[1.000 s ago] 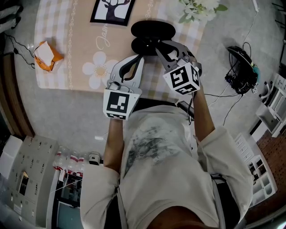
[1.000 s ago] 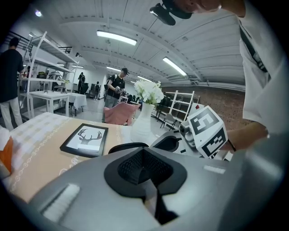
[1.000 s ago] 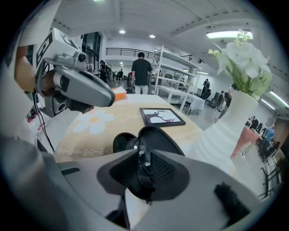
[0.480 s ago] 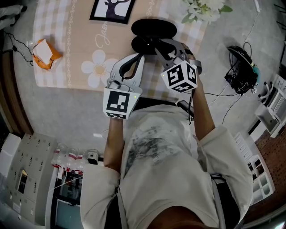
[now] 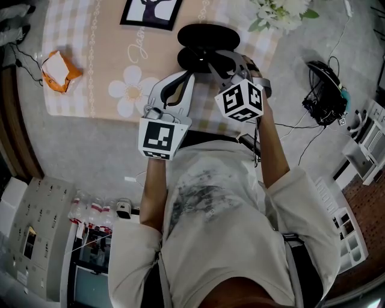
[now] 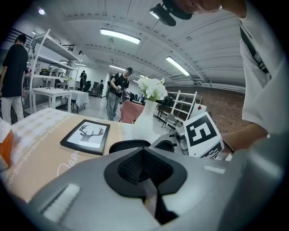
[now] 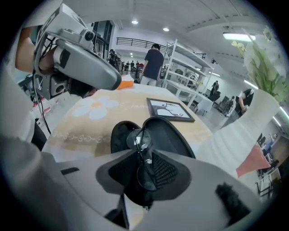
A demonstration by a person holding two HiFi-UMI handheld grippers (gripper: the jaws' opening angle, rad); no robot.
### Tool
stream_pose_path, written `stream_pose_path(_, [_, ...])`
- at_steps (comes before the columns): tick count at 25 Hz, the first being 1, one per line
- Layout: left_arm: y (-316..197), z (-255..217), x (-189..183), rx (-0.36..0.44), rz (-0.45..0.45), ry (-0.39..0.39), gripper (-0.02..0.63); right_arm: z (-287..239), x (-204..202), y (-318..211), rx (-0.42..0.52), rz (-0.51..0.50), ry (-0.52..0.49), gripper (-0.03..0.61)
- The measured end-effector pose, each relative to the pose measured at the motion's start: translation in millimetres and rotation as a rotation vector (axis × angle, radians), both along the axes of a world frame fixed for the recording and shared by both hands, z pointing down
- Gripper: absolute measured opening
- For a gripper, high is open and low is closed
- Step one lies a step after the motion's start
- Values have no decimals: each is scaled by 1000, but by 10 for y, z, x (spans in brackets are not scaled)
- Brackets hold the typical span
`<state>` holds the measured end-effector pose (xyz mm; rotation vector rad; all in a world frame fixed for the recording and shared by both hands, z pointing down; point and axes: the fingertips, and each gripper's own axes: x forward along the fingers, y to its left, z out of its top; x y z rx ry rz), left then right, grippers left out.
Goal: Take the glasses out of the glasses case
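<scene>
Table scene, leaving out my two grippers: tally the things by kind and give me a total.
glasses case: 1
glasses: 1
framed deer picture: 1
vase of white flowers: 1
orange packet: 1
Total: 5

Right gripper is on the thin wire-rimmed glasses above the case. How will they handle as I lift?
The thin wire-rimmed glasses look light but fragile: the frame is slender, so a hard squeeze from the right gripper could bend it. Held edge-on between the pads, they may pivot or slip. The open black oval case probably won't lift with them.
</scene>
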<state>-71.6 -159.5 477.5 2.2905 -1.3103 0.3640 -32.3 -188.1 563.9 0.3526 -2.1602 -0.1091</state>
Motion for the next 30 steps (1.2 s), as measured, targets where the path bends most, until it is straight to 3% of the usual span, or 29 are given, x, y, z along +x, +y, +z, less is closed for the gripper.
stream_pose_path(10, [8, 43, -1, -9, -2, 6, 9, 66, -37, -7, 32, -48, 38, 106])
stream_pose_path(17, [22, 51, -16, -12, -6, 7, 9, 89, -105, 12, 131, -153, 119, 101])
stream_pose_path(30, [46, 57, -50, -17, -20, 13, 9, 91, -194, 48, 137, -192, 98, 95])
